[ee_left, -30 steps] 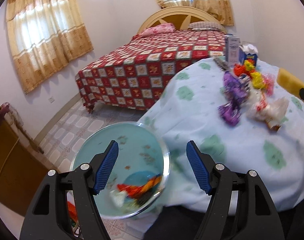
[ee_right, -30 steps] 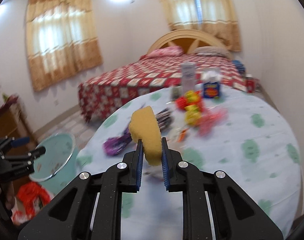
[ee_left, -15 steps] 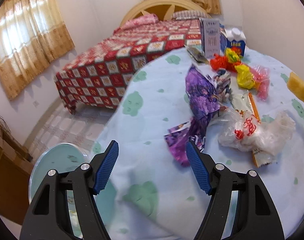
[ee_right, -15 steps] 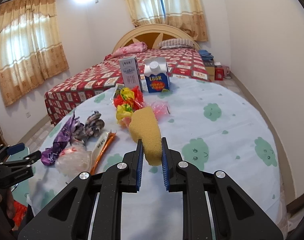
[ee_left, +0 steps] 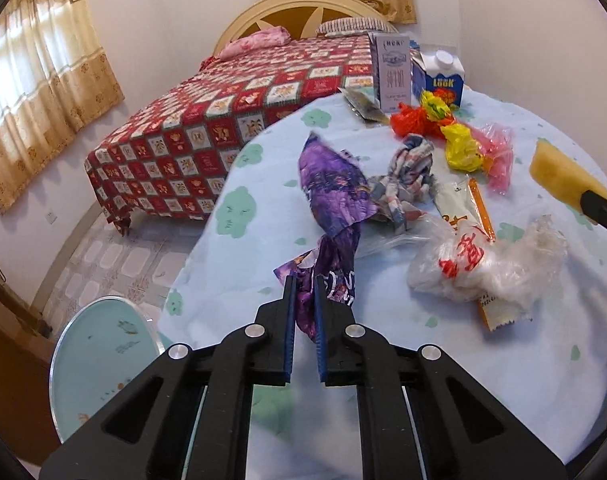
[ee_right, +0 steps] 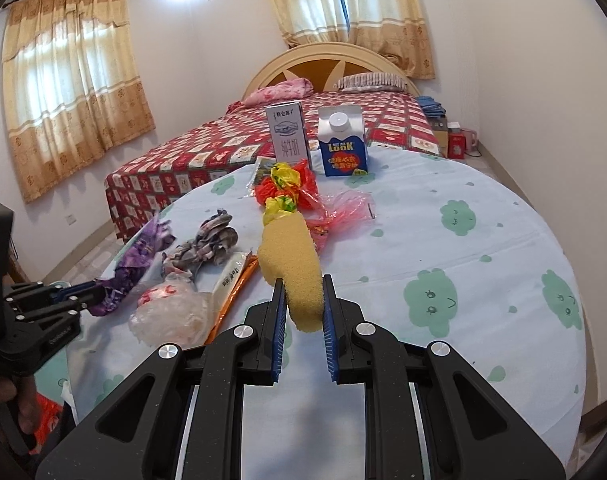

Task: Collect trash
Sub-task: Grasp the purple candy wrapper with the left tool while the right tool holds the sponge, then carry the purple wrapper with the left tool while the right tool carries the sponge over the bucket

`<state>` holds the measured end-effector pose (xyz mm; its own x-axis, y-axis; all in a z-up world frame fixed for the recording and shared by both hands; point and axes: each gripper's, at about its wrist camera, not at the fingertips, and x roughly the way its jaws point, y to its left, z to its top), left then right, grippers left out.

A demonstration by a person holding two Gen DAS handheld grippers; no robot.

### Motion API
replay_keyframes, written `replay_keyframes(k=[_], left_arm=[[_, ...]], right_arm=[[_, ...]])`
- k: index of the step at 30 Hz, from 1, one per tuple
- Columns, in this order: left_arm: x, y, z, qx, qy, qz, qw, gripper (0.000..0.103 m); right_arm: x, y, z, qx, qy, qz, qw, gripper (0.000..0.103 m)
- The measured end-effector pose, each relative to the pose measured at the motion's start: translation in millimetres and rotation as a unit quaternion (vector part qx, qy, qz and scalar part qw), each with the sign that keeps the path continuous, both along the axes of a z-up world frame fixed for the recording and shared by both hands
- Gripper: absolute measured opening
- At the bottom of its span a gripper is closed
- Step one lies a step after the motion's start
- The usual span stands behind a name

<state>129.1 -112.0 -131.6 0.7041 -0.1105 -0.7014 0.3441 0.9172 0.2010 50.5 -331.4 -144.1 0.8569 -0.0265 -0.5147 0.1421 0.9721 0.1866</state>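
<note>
My left gripper [ee_left: 303,280] is shut on the near end of a purple wrapper [ee_left: 335,196] that lies on the round table [ee_left: 403,380]; the same gripper shows at the left of the right wrist view [ee_right: 83,292]. My right gripper [ee_right: 303,284] is shut on a yellow sponge [ee_right: 291,260], held above the table; the sponge also shows in the left wrist view [ee_left: 559,172]. Other trash lies on the cloth: a crumpled clear bag with red print [ee_left: 483,260], an orange-edged packet [ee_left: 467,212], a crumpled patterned wrapper [ee_left: 407,180], and red, yellow and pink bags [ee_left: 459,136].
A teal bin [ee_left: 99,360] stands on the floor left of the table. Two cartons [ee_right: 341,142] stand at the table's far edge. A bed with a red patterned cover [ee_left: 239,120] lies beyond. A wooden cabinet [ee_left: 7,344] is at the far left.
My left gripper moved from over the bin to the table and closed on the purple wrapper. My right gripper kept hold of the sponge and swung to face the table.
</note>
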Motion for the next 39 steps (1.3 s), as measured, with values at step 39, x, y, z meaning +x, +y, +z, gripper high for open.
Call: replay_keyframes(k=[39], left_arm=[[-44, 145, 49, 0.018, -0.059, 0.078, 0.9951, 0.008]], right_arm=[[43, 137, 40, -0.057, -0.031, 0.145, 0.987, 0.018]])
